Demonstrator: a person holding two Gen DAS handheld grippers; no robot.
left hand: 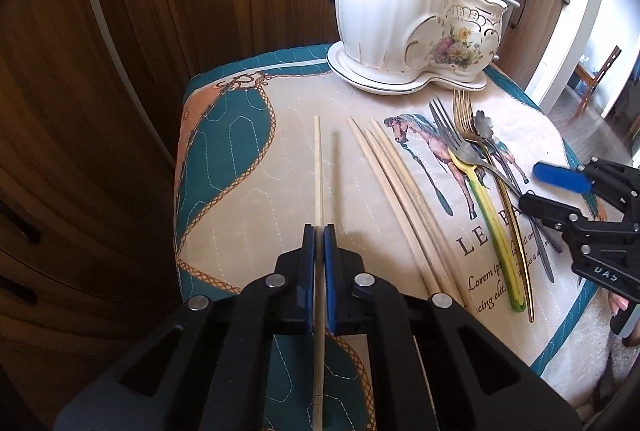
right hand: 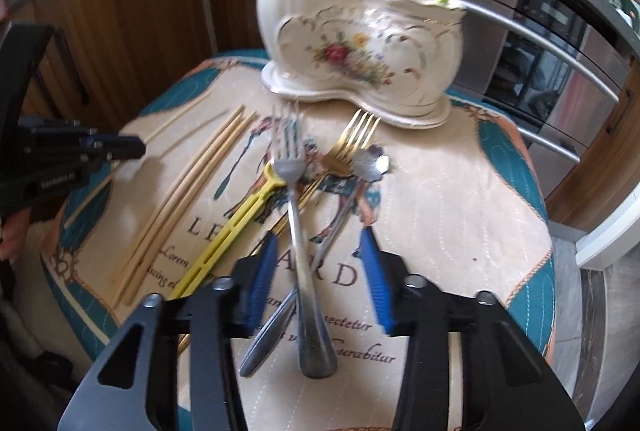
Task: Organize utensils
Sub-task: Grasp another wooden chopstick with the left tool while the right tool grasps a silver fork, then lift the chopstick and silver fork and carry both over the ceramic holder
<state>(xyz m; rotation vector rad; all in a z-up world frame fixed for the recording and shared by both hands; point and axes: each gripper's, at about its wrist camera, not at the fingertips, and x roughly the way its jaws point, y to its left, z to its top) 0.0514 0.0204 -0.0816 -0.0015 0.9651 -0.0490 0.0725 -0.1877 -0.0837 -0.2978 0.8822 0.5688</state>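
1. Left gripper (left hand: 319, 231): blue pads clamped on a single pale chopstick (left hand: 317, 167), which runs straight forward from between the jaws, its tip out over the cloth (left hand: 248, 199).
2. Right gripper (right hand: 318, 263): jaws apart, straddling the steel fork (right hand: 298, 223) handle and the spoon (right hand: 370, 161) handle; pads not pressing on either as far as the blurred view shows.
3. No earlier picture, so only the stance is told: roughly a third open, nothing gripped.
4. Holder (left hand: 404, 3): white ceramic with gold trim and a flower print, two cups joined, tall one and short one, on its own saucer at the far edge of the cloth.
5. In the tall cup: one wooden stick standing up. In the short cup: a yellow handle poking out.
6. Loose chopsticks (left hand: 384, 167): a bundle of about four lying side by side on the cloth, just right of the held one in the left view.
7. Yellow fork (left hand: 490, 215): flat on the cloth beside the bundle, head under the steel fork.
8. Gold fork (right hand: 352, 139): tines toward the holder, handle crossing beneath the steel fork.
9. Spoon: flower-shaped bowl beside the gold fork's head, handle slanting back between the right jaws.
10. Behind: wood cabinet fronts (left hand: 160, 11) and an oven (right hand: 552, 51) with steel bar handles.
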